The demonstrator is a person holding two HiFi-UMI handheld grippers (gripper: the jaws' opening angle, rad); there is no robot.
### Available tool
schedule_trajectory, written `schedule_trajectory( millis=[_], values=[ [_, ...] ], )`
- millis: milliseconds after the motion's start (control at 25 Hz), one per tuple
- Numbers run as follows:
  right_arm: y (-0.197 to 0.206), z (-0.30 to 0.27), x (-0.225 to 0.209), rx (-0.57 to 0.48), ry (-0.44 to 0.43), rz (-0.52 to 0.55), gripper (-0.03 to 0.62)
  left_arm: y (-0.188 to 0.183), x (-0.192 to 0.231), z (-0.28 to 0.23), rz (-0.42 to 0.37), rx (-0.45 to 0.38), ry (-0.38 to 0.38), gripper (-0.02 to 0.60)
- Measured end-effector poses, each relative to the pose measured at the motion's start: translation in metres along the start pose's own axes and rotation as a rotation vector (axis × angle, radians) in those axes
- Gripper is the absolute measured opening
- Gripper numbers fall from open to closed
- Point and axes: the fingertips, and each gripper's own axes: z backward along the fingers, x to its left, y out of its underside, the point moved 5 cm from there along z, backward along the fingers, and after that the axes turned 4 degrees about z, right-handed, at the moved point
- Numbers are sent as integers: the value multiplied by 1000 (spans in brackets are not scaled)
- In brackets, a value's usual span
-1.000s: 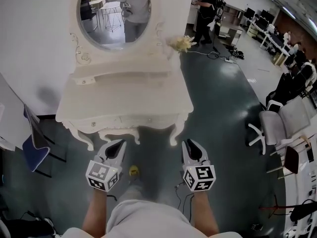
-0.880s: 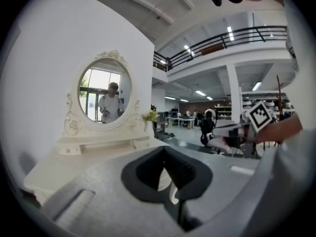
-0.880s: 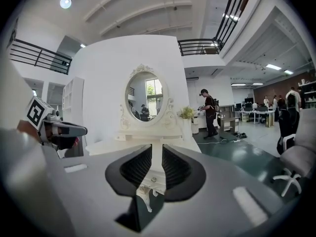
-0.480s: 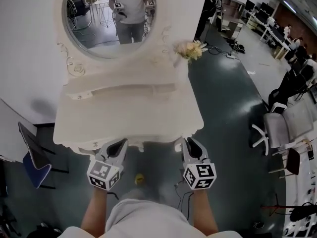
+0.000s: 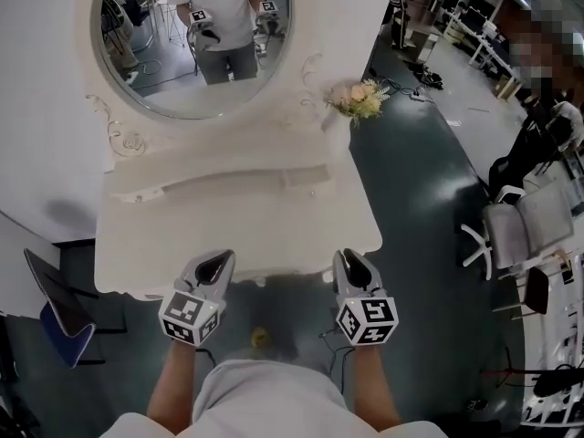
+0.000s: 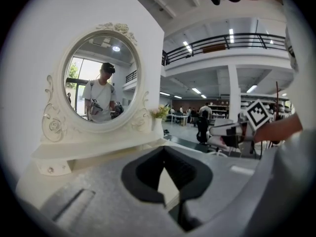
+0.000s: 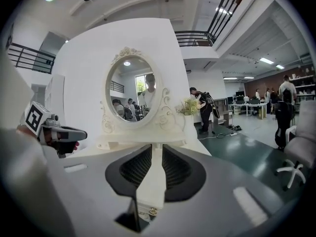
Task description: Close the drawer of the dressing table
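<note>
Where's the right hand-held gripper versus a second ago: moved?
Yes. The right hand-held gripper moved forward to the dressing table: its tips now overlap the front edge.

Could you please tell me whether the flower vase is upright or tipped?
Upright: the vase stands on the table, flowers on top.

A bunch of pale flowers (image 5: 359, 100) stands well ahead of the right jaws and slightly to their right. Two grey office chairs (image 5: 522, 224) sit on the dark green floor (image 5: 429, 172), far off to the right of the right jaws. A blue chair (image 5: 55, 318) is out to the left of the left jaws. A small yellow thing (image 5: 259, 338) lies on the floor behind both pairs of jaws, between them. In the right gripper view a person in black (image 7: 202, 110) stands far beyond the jaws, just right of the flowers. In the left gripper view a railed balcony (image 6: 232, 36) runs high above the jaws, to the right.
</note>
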Motion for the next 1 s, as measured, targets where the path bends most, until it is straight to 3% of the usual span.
schedule_trajectory(
  millis=[520,1000],
  values=[
    [-10,-31,3,23,2,55,49,-2,20,-20,45,-10,15,-1],
    [-11,-98,-36,53,-55,69,49,-10,41,-79,50,24,-37,0]
  ],
)
